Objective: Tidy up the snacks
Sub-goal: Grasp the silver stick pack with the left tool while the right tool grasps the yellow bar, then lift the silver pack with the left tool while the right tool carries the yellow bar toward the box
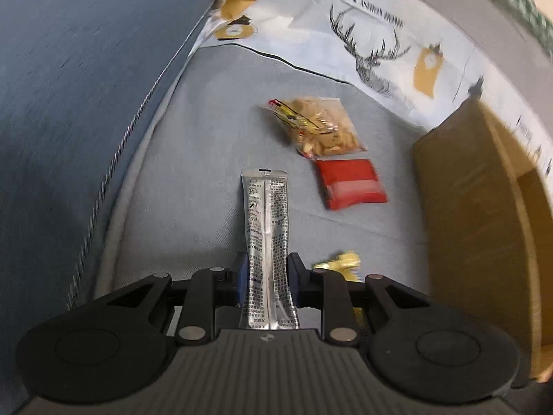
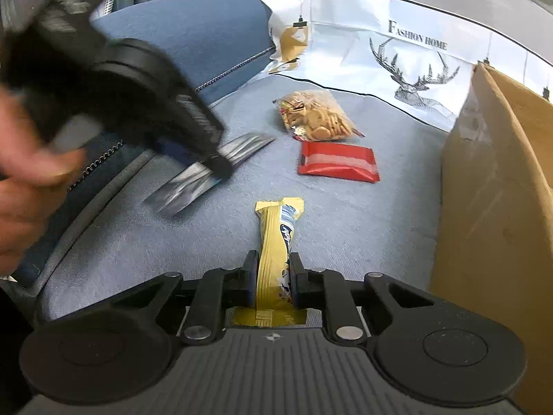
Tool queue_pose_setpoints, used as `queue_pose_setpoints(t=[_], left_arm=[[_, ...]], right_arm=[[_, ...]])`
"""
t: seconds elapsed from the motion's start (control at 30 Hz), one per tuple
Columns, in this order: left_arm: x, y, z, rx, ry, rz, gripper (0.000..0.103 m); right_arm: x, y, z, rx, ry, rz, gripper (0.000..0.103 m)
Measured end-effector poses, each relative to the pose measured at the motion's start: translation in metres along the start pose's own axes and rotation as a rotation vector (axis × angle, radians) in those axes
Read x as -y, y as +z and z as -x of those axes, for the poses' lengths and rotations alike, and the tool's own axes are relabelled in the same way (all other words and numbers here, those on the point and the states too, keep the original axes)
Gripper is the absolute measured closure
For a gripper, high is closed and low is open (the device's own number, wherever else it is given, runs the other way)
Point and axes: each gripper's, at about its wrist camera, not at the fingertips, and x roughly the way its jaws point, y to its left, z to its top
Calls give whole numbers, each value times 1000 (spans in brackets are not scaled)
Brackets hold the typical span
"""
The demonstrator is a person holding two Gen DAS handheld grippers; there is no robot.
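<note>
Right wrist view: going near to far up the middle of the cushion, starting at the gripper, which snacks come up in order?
Right gripper shut on the yellow snack bar → red packet → clear bag of crackers → deer-print cloth at the back.

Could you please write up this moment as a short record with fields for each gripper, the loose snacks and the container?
left gripper: shut on silver sachet
right gripper: shut on yellow bar
loose snacks: clear cracker bag; red packet beside it
surface: blue-grey cushion
container: cardboard box, at the right, open
backdrop: deer-print cloth
</note>
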Motion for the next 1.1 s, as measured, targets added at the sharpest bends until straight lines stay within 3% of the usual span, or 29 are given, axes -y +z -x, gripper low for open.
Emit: queue_pose_setpoints(t=[0.07,0.17,0.3,0.47,0.8,0.97,1.07,1.1], left_arm=[[3,-4,4,-6,-19,-4,74],[12,-9,-1,-37,31,-67,74],[13,-10,-9,-62,61,-80,74],[18,-10,-13,-70,63,-114,71],[23,-11,-21,-84,79,-147,64],[33,-15,-23,-82,97,-212,60],[38,-18,-25,-78,113,-253,60],[40,-19,-26,-74,124,-266,64]], right_arm=[[2,-2,2,-9,12,-23,85],[5,-5,3,-41,48,-62,84],[5,-8,5,-44,59,-66,82],[7,-8,5,-42,56,-60,77],[11,-5,1,-29,44,-73,77],[8,-5,0,-23,44,-51,77],[3,-5,2,-11,33,-14,85],[2,-5,3,-4,22,-6,86]])
